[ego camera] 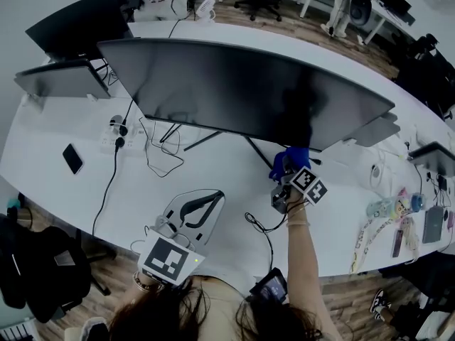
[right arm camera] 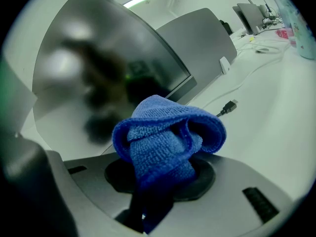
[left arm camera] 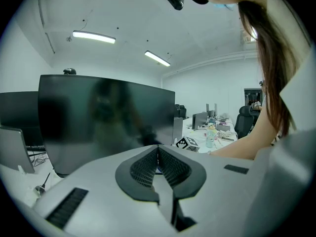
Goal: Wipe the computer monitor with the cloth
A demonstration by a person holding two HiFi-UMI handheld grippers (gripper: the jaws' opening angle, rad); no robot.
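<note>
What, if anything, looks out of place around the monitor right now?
Nothing looks spilled or damaged. One oddity: a loose cable plug lies unplugged on the desk beside the monitor. The cloth sits bunched in the right tongs.

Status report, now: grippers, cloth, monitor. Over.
Left gripper shut, empty. Right gripper shut on cloth, at lower edge of monitor, contact unclear. Loose cable on desk below.
</note>
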